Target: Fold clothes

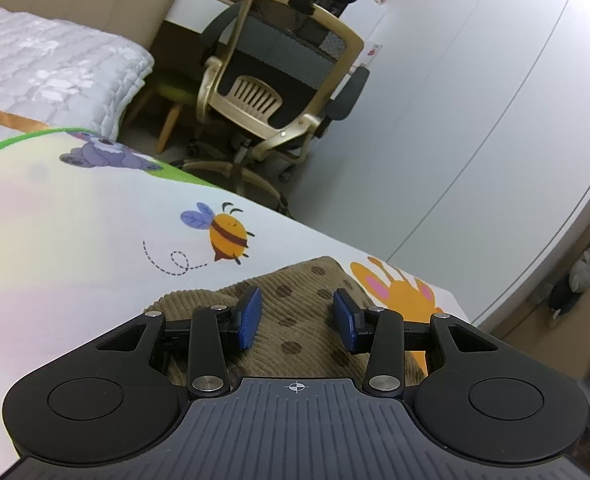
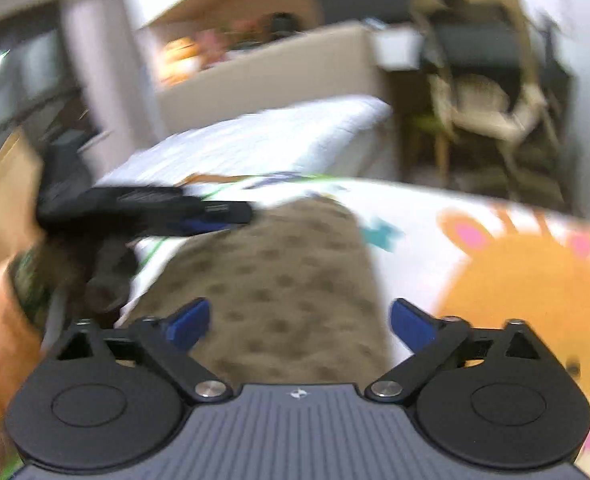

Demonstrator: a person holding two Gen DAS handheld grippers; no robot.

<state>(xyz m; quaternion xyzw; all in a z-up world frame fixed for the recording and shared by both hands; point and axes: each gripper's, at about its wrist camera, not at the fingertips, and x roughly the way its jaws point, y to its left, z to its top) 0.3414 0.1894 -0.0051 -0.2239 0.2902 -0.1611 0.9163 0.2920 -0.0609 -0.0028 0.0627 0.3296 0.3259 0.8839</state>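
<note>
A brown ribbed garment with dark dots (image 1: 295,320) lies on a white cartoon-print mat (image 1: 75,240). My left gripper (image 1: 297,320) is open just above one end of it, blue pads on either side and nothing between them. In the blurred right wrist view the same garment (image 2: 287,280) stretches away as a long folded strip. My right gripper (image 2: 299,324) is wide open over its near end. The left gripper (image 2: 199,216) shows at the garment's far end.
The mat carries a bee (image 1: 227,236) and an orange animal print (image 2: 515,288). A quilted white bed (image 1: 47,68) lies behind. A gold-framed office chair (image 1: 279,76) stands on the grey floor past the mat's edge (image 1: 335,240).
</note>
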